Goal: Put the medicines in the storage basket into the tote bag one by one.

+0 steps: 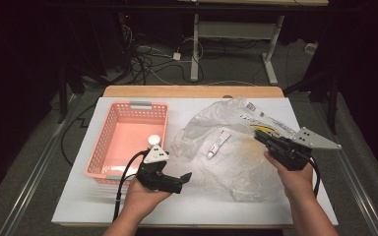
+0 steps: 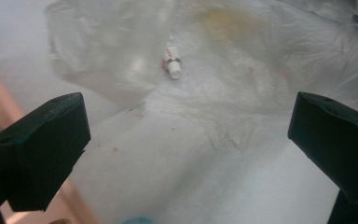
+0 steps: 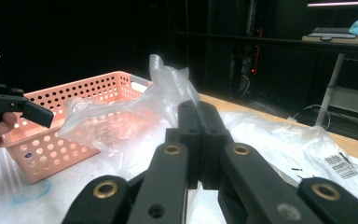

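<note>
Left tool (image 1: pixel 186 178), jaws wide apart, should slide into the bag (image 1: pixel 226 147) for the tube (image 1: pixel 218 143) while right tool (image 1: pixel 260 138) stays clamped on the bag edge.

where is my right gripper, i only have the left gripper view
Observer: In the high view, the right gripper is at the right side of the plastic bag, pointing toward the pink side of the table.
Operator: is it holding anything
Observer: Its jaws are shut. In the right gripper view they seem to pinch the bag's film, which rises in a peak behind them.
Operator: what's the pink edge on my left
Observer: A pink basket standing beside the bag, with a small white round thing inside it.
</note>
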A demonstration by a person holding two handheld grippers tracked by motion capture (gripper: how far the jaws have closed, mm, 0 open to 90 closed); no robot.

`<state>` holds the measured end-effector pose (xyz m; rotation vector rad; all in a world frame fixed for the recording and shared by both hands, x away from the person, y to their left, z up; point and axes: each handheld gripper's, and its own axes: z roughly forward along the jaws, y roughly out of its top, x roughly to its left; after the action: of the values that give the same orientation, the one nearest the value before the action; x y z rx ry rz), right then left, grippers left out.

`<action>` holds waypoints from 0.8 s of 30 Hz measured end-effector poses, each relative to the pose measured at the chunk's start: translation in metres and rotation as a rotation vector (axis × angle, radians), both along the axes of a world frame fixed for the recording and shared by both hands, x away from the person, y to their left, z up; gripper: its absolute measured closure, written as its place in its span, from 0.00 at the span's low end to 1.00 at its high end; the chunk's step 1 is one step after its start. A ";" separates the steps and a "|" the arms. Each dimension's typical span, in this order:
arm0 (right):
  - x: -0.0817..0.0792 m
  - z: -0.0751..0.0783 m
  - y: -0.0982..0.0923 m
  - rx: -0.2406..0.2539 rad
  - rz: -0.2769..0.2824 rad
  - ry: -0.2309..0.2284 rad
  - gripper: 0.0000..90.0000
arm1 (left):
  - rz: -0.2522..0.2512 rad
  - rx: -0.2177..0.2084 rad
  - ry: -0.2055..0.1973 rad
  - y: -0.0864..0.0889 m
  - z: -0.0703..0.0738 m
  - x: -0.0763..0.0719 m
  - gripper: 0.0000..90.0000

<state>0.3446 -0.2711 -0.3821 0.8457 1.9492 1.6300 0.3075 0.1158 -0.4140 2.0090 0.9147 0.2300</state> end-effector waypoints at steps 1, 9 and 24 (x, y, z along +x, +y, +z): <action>0.000 0.000 0.000 0.002 -0.002 0.001 1.00 | 0.007 0.001 0.002 0.003 0.000 0.001 0.00; -0.001 0.001 0.001 -0.006 -0.001 -0.001 1.00 | 0.087 0.013 -0.005 0.030 0.002 0.006 0.00; -0.001 0.000 0.001 -0.011 0.003 -0.005 1.00 | 0.188 0.046 -0.006 0.069 0.004 0.015 0.00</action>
<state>0.3433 -0.2701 -0.3823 0.8345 1.9553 1.6195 0.3222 0.1848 -0.4102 1.9634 1.1038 0.3641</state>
